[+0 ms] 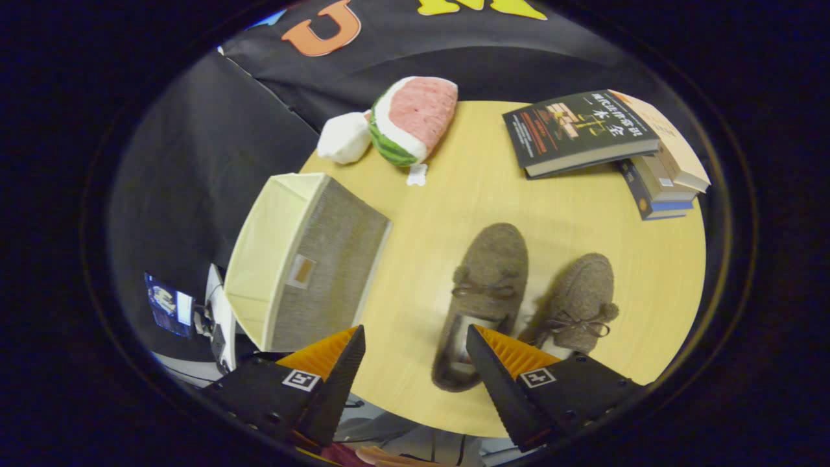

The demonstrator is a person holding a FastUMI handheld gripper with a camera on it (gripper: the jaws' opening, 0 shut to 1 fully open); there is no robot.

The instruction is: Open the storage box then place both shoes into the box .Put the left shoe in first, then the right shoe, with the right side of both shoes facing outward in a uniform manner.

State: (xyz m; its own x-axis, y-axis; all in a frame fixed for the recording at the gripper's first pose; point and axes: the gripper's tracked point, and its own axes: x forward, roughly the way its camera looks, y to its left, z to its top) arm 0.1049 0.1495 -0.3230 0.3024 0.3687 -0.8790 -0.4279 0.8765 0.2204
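A: Roughly, largest first. Table (493, 214), round, pale wood. Box (311, 259) sits near its edge, ahead of one finger, lying on its side with the mouth turned away from the shoes; fabric walls, pale lining, looks already open.

B: Shoes?

A: Two fuzzy slippers side by side, toes pointing away. Near shoe (483, 292) has its heel just ahead of the other finger, partly behind it; far shoe (580, 301) just beside it, apart from the box. Can't tell left from right by shape alone.

B: Tongs?

A: Gripper (415, 363) spread wide, nothing between the fingers, hovering above the table edge.

B: Handling?

A: My guess: light, soft, woolly, so they'll squash rather than slip. Heel collar or side wall near the bow looks the firmest hold; the toe would just crumple. Box is probably light too and may slide if nudged.

B: Clutter?

A: Book stack (583, 130) and a watermelon plush (415, 120) at the far side, well clear.
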